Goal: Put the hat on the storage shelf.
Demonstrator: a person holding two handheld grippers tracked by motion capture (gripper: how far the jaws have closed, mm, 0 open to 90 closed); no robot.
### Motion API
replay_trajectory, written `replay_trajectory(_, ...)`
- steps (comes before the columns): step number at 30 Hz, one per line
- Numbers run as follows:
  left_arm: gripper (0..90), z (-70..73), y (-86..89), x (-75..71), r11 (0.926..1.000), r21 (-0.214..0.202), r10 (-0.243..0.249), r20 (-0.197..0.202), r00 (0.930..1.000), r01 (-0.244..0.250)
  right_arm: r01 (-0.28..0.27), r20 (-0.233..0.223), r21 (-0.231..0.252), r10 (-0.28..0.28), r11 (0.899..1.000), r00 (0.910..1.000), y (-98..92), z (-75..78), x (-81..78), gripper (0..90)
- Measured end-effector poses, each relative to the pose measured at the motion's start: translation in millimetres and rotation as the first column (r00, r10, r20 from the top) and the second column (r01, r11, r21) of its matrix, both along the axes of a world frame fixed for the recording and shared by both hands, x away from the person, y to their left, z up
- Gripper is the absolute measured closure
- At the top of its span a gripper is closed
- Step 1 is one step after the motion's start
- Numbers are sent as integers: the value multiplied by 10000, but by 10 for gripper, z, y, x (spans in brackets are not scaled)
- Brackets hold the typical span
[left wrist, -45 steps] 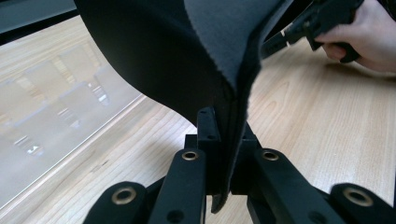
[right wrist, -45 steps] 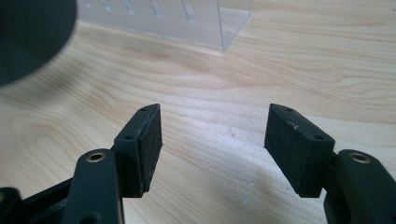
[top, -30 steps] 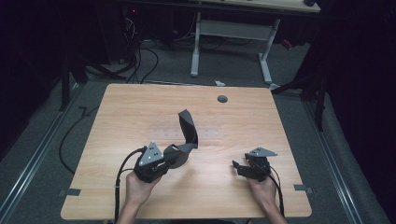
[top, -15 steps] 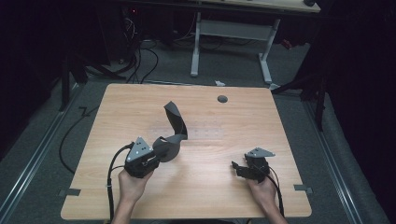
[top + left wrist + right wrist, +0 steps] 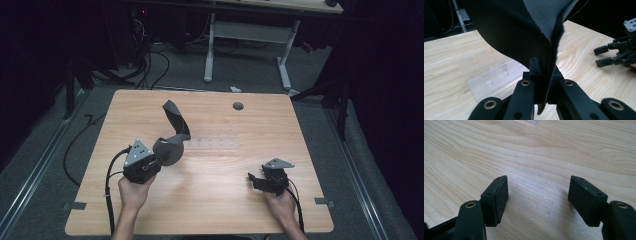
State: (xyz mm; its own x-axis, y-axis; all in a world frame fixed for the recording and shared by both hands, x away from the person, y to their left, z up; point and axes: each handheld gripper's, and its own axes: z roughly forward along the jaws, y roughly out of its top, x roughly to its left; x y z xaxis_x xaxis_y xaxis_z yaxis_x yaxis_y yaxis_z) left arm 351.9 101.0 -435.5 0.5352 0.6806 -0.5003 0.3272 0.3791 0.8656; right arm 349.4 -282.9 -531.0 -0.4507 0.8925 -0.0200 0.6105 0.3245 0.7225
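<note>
Wooden table (image 5: pixel 215 200) lies mostly bare; left tongs (image 5: pixel 546 75) clamp dark cloth (image 5: pixel 172 135), right tongs (image 5: pixel 539 200) gape apart.

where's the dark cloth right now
In the high view the dark cloth is left of the table's centre, clamped in the left gripper and rising above it toward the far edge, beside the clear plastic rack.

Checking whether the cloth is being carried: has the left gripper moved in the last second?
Yes. The left gripper, shut on the dark grey cloth, moved left, away from the round hole in the wooden table.
</note>
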Motion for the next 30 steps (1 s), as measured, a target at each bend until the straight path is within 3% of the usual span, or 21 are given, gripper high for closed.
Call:
replay_trajectory(15, 866, 107, 175, 170, 9981, -385, 489, 212, 9986, -481, -21, 0, 0, 21, 10000, 10000, 3, 0, 1, 326)
replay_trajectory(27, 866, 68, 256, 403, 9936, -280, 1095, 136, 9939, -1091, -83, -12, 23, 83, 10000, 10000, 8, -1, -2, 325)
replay_trajectory(30, 866, 33, 258, 505, 9893, 23, 1459, 232, 9890, -1460, -82, -12, 22, 82, 10000, 10000, 8, -1, -2, 325)
